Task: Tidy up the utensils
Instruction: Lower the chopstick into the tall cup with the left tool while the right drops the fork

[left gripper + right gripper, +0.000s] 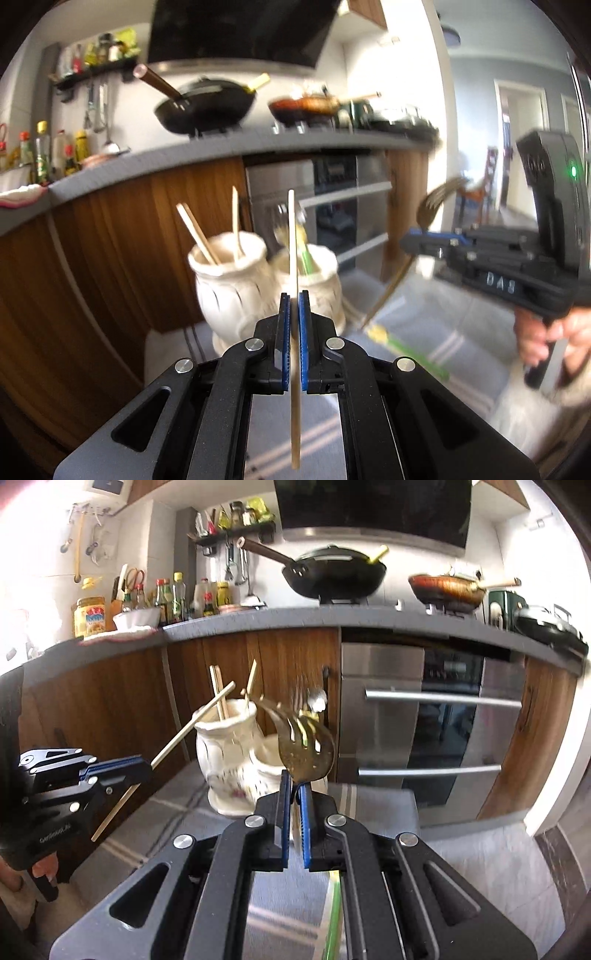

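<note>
Kitchen cloth [424, 306], mid-sort: left gripper [294, 295] pinching a chopstick [292, 251], right gripper [294, 775] clamping a fork [303, 753]; next, drop each into its vase [229, 280].

Bright daylight, blown-out glare upper left, motion blur, fisheye-warped dark corners

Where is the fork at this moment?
The fork is clamped in the right gripper, tines up, just in front of the two white vases, right of the left gripper's chopstick.

Left tool [294, 306] clamps a chopstick [293, 258] before two jars [236, 280].
</note>
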`<act>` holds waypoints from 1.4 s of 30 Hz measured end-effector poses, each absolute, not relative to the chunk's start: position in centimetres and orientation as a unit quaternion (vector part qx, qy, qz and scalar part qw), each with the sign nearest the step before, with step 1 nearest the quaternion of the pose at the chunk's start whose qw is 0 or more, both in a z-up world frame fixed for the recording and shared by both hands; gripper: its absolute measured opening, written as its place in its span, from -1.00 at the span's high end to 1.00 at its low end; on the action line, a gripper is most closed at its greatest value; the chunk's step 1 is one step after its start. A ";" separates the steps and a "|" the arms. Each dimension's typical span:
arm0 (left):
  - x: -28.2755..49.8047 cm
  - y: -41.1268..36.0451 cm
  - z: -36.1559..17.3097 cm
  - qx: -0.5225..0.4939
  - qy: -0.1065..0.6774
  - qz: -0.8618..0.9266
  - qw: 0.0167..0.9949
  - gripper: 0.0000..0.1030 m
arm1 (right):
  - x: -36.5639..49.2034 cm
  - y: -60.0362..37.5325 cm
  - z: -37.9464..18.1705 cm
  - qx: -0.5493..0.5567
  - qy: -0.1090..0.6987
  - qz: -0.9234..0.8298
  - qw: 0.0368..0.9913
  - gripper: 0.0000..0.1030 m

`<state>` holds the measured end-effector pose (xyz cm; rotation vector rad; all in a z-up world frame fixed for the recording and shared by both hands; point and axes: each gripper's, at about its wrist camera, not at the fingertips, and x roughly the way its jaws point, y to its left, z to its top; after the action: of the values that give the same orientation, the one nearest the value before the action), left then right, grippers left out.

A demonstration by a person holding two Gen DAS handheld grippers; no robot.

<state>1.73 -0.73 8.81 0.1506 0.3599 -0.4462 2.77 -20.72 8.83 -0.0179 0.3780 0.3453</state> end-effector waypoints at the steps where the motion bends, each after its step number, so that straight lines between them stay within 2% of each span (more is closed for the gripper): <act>1: 2.0 -0.4 9.3 0.064 0.167 -0.218 0.960 0.90 | 2.9 -20.6 9.3 -0.009 0.185 0.174 0.967 0.91; 15: 7.7 3.8 13.5 -0.083 0.053 -0.222 0.970 0.90 | 5.2 -19.4 14.6 0.010 0.153 0.212 0.965 0.92; 26: 14.9 3.9 13.1 -0.156 0.056 -0.242 0.956 0.91 | 9.5 -19.3 17.5 0.043 0.112 0.204 0.972 0.92; 42: 16.2 1.3 9.3 -0.096 0.044 -0.213 0.971 0.90 | 13.6 -19.5 12.3 0.065 0.165 0.189 0.966 0.92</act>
<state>16.20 1.31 9.29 -0.1942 0.0895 -0.4295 13.59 -19.49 12.28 0.1307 0.3337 0.3815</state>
